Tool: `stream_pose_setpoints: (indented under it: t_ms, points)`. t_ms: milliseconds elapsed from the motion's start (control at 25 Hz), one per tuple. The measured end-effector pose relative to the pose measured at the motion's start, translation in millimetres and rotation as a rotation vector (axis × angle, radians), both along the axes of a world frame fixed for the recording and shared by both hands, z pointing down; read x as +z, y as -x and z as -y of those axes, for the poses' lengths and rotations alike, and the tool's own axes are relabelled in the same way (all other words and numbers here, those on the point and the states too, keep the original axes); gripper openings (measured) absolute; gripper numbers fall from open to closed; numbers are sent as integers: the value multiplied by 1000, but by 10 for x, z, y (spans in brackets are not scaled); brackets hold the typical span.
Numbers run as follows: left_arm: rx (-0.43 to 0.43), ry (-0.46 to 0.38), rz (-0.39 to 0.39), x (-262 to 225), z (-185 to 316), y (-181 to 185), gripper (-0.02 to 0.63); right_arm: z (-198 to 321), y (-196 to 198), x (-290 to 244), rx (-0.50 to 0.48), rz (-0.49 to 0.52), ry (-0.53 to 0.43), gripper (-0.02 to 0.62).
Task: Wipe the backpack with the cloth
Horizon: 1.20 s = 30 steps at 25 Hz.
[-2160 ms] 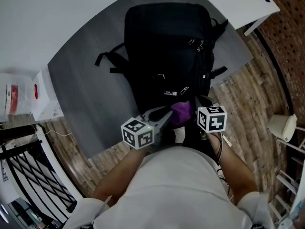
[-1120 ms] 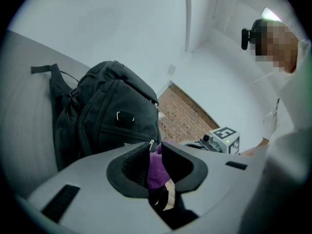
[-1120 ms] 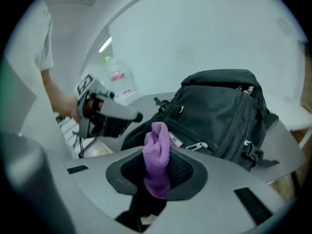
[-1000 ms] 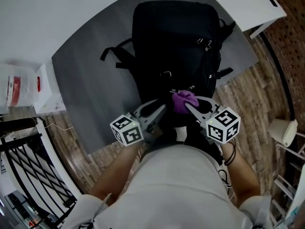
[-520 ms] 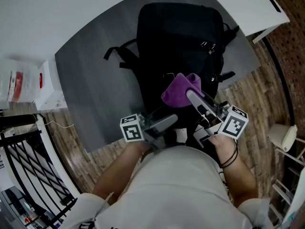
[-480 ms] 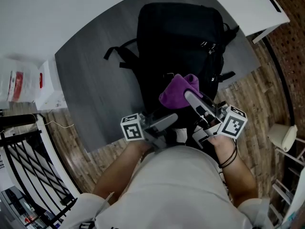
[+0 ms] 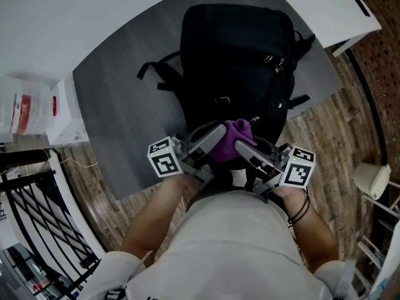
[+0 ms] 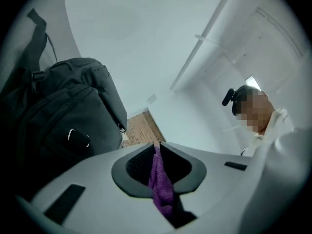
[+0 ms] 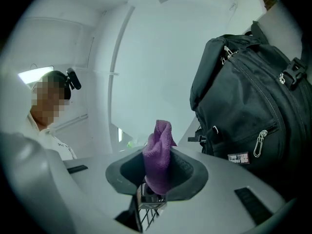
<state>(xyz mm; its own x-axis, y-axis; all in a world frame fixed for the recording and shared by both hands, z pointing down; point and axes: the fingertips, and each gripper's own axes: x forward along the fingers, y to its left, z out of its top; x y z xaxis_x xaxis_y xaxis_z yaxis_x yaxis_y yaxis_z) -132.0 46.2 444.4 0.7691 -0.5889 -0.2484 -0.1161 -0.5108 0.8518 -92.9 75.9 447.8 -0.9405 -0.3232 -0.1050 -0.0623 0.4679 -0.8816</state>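
Note:
A black backpack [image 7: 237, 61] lies flat on the grey table [image 7: 119, 105], and it also fills one side of each gripper view: backpack [image 8: 58, 116], backpack [image 9: 248, 101]. Over its near end my two grippers meet at a bunched purple cloth [image 7: 232, 136]. My left gripper [image 7: 219, 134] reaches in from the left; its jaws have just been closing, and they now pinch a fold of the cloth [image 8: 159, 179]. From the right, my right gripper [image 7: 241, 146] is shut on the other part of the cloth [image 9: 158, 157], which sticks up past its jaws.
A white desk [image 7: 325, 5] stands at the far right of the table. A white box with a red label [image 7: 31, 114] and a black railing [image 7: 37, 230] are at the left. A white lamp-like object [image 7: 370, 167] sits on the wooden floor at right.
Half a second ago the right gripper held the cloth raised above the backpack, with the left gripper apart and lower. Now both have come together and the left gripper has pinched the cloth.

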Motion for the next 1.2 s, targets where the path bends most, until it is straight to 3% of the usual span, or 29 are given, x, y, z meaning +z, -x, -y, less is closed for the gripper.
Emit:
stream_pose_setpoints:
  t_ms: [120, 240, 360, 560, 760, 880, 1040, 1200]
  points:
    - [-10, -23, -16, -46, 0, 46, 50, 61, -11, -25, -1, 7, -7, 89]
    - [-15, -27, -70, -88, -20, 132, 197, 207, -101, -62, 53, 35, 13, 89]
    - [9, -2, -67, -6, -112, 153, 277, 364, -181, -154, 104, 87, 29, 89]
    - [83, 41, -121, 64, -275, -64, 311, 463, -74, -317, 112, 180, 48, 89]
    - [19, 58, -154, 42, -93, -35, 308, 319, 94, -254, 61, 173, 61, 89]
    - [30, 34, -87, 38, -55, 5, 208, 263, 83, -191, 36, 129, 42, 89]
    - [73, -55, 72, -5, -96, 25, 175, 135, 84, -147, -65, -6, -86, 100]
    - [167, -175, 283, -73, -154, 39, 170, -17, 14, -14, -203, -204, -246, 242]
